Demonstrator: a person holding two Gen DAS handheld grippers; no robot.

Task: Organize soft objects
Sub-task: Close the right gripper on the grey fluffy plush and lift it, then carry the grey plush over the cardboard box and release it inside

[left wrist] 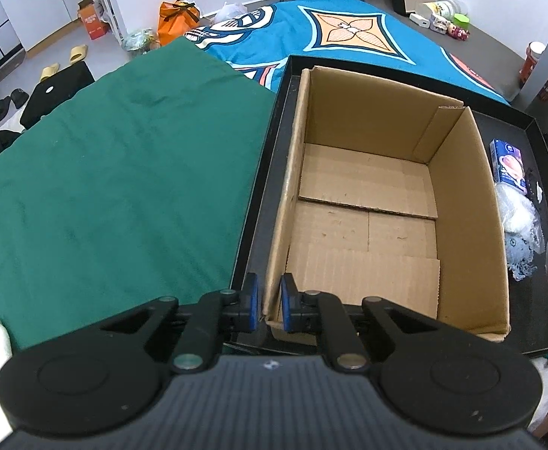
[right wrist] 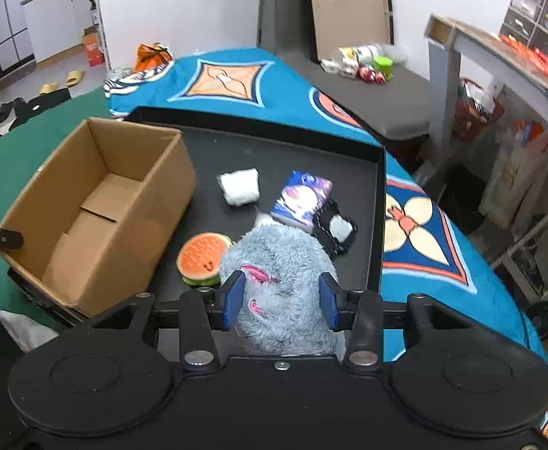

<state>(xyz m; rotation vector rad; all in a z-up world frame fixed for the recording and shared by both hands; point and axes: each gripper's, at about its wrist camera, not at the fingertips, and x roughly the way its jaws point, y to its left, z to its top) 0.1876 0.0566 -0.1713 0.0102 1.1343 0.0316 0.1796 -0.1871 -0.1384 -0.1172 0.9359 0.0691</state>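
Blue plush toy (right wrist: 277,292) pinched between right jaws, left jaws clamping cardboard box (left wrist: 274,225) wall, seemingly.

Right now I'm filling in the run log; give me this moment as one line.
left gripper: shut on box corner | right gripper: shut on plush toy | box: empty, in tray | stage: first item gripped

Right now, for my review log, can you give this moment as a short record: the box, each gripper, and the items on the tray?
box: open brown cardboard box, empty, in black tray
left gripper: shut on box's near wall
right gripper: shut on fluffy grey-blue plush toy
loose on tray: orange burger-shaped toy, white pouch, blue packet
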